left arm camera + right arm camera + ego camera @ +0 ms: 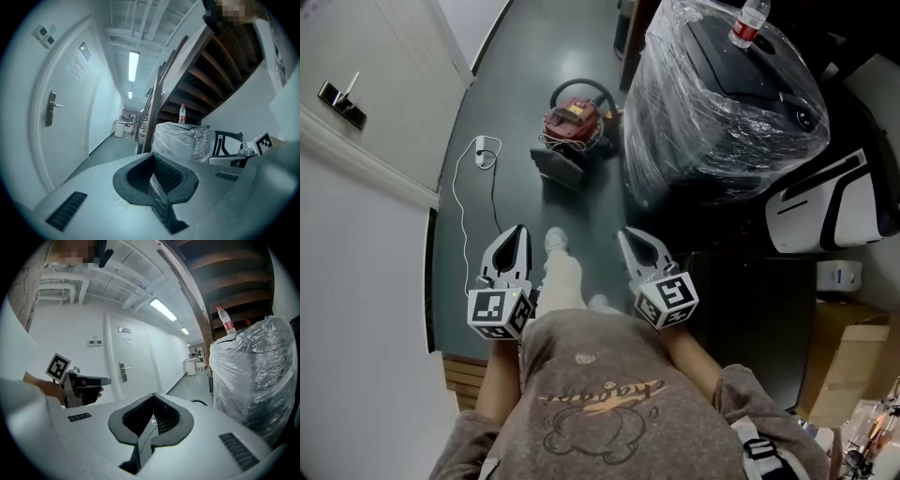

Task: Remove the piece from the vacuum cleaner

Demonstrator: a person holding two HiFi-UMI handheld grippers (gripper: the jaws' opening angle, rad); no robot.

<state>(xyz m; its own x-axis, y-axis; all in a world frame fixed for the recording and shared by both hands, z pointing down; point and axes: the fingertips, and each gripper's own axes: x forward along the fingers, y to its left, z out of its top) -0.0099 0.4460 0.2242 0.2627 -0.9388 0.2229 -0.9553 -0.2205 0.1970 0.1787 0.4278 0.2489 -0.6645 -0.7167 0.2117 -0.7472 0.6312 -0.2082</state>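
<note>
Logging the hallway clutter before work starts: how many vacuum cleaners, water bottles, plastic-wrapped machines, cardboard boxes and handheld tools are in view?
Vacuum cleaner: 1
Water bottle: 1
Plastic-wrapped machine: 1
Cardboard box: 1
Tools: 2, the left tool and the right tool
Total: 6

A large black object wrapped in clear plastic (722, 103) stands on the grey floor (520, 66), with a water bottle (750, 22) on top. A white cable (484, 152) lies beside the door (384, 37).
</note>
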